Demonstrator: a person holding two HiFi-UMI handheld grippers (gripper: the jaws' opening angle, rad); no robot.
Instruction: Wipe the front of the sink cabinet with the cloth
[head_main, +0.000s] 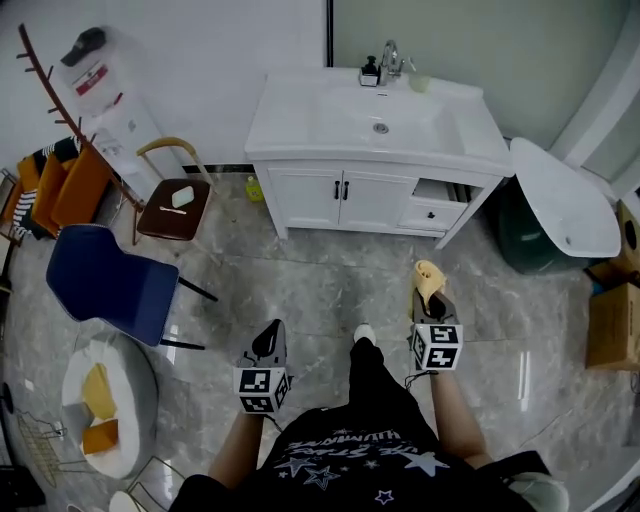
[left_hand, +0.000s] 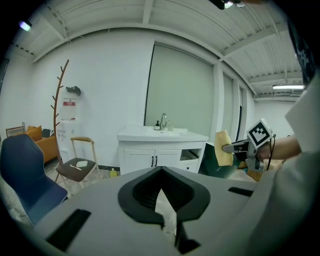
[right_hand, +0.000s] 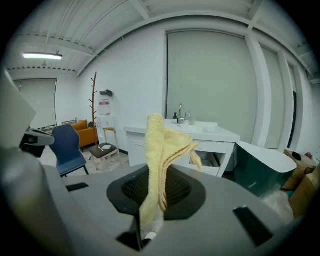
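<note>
Well, the cloth (right_hand: 161, 150) was yellow, folded over on itself, and nowhere near its job yet. You had it pinched in the right gripper (head_main: 434, 302), jaws closed down on its lower end, so the free part stood up and flopped forward past the tips. That looked like a sensible hold: a loose pad of fabric led the way, so fabric would meet the paint first and not the plastic.

The left gripper (head_main: 270, 345) carried nothing. Its 2 jaws met at the tips, with only a thin sliver of floor showing between them lower down (its own view made that plain). You held it low on your left, apparently just parked out of the way.

Both grippers hung over the tiled floor (head_main: 330, 285), well apart from the sink cabinet (head_main: 345, 200), which stood against the far wall straight ahead. Its 2 white doors were shut, and to their right a drawer (head_main: 435, 210) stood partly pulled out. I'd judge that the wiping hadn't begun and that you were at the approach stage. The doors offered the easiest flat start. The open drawer and the dark handles (head_main: 340, 189) were the spots where the cloth might snag.

A brown chair (head_main: 172, 207) stood off to the cabinet's left, clear of your path.
</note>
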